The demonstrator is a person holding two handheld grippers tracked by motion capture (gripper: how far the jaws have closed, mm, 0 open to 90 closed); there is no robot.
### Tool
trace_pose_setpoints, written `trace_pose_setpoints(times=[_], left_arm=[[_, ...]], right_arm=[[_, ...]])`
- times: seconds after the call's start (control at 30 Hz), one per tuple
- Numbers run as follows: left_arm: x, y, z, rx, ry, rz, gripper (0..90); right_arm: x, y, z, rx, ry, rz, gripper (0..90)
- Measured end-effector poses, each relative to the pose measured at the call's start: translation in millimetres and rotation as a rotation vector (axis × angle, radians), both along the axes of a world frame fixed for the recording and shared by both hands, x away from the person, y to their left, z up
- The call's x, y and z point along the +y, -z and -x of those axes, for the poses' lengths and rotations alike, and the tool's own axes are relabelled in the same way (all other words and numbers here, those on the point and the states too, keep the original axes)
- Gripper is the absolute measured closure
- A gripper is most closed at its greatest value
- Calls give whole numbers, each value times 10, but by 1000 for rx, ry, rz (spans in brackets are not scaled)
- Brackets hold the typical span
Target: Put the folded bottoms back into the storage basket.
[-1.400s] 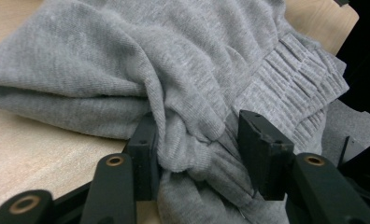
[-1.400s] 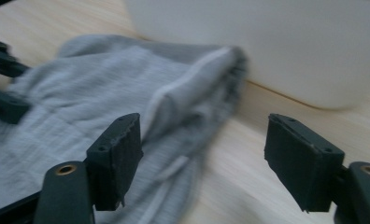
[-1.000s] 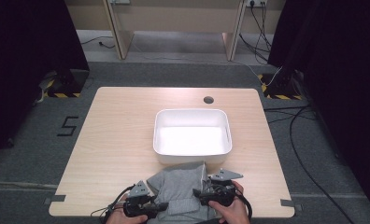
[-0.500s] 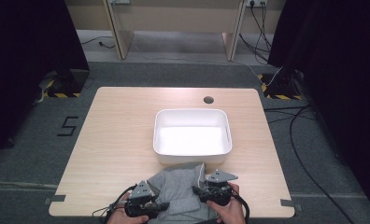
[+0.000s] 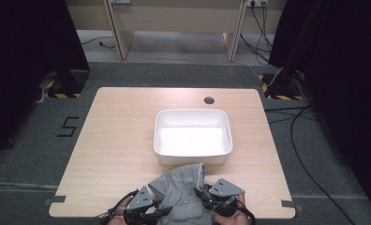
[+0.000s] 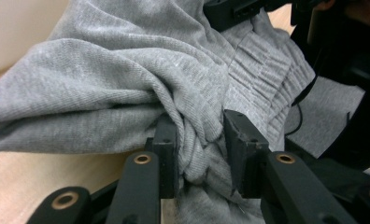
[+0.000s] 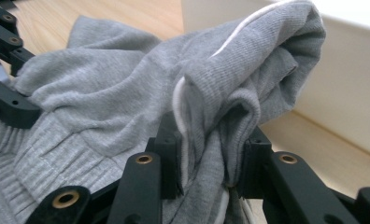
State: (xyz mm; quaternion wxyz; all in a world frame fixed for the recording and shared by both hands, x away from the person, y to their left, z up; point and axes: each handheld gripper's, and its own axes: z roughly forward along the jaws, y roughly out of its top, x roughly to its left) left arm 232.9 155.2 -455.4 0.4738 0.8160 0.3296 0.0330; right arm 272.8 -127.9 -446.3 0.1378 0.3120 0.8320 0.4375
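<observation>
A grey knitted garment (image 5: 182, 192) lies bunched at the table's near edge, just in front of a white tub (image 5: 193, 136). My left gripper (image 5: 152, 206) is shut on a fold of the grey garment (image 6: 127, 84) at its left side, cloth pinched between both jaws (image 6: 199, 149). My right gripper (image 5: 207, 197) is shut on another fold of the garment (image 7: 230, 74) with a white trim, close to the tub's wall (image 7: 351, 84). In the left gripper view the ribbed waistband (image 6: 262, 70) runs toward the other gripper.
The white tub's rim (image 5: 158, 140) stands mid-table, empty inside. A round cable hole (image 5: 209, 100) sits at the table's far side. Bare wood (image 5: 108, 140) stretches to the left. Cables (image 5: 305, 140) trail on the floor to the right.
Both grippers have stayed shut on the garment and drawn closer together, bunching it up higher toward the tub.
</observation>
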Motion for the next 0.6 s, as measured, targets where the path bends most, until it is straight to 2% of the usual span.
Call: trace_pose_setpoints(times=[0.03, 0.13, 0.2, 0.3, 0.4, 0.47, 0.5, 0.53, 0.57, 0.6], left_arm=[[0, 0, 0, 0, 0, 0, 671], [38, -105, 11, -11, 0, 26, 671], [39, -145, 16, -23, 3, 24, 671], [14, -321, 21, -71, 23, 26, 671], [9, -414, -5, -88, 33, 31, 671], [12, -554, -67, -110, 47, 38, 670], [12, -554, -67, -110, 47, 38, 670], [13, -649, -104, -126, 53, 37, 670], [13, -649, -104, -126, 53, 37, 671], [9, -743, -147, -140, 60, 33, 670]], right_arm=[[0, 0, 0, 0, 0, 0, 680], [-45, -120, 22, -10, -5, -47, 681], [-55, -148, 30, -10, -3, -66, 681], [-85, -287, 47, -45, -3, -82, 681], [-101, -368, 49, -62, 0, -94, 681], [-134, -497, 32, -93, 2, -109, 681], [-134, -497, 32, -93, 2, -109, 681], [-153, -582, 7, -108, 0, -119, 681], [-153, -582, 7, -108, 0, -119, 681], [-158, -670, -22, -124, -1, -122, 681]])
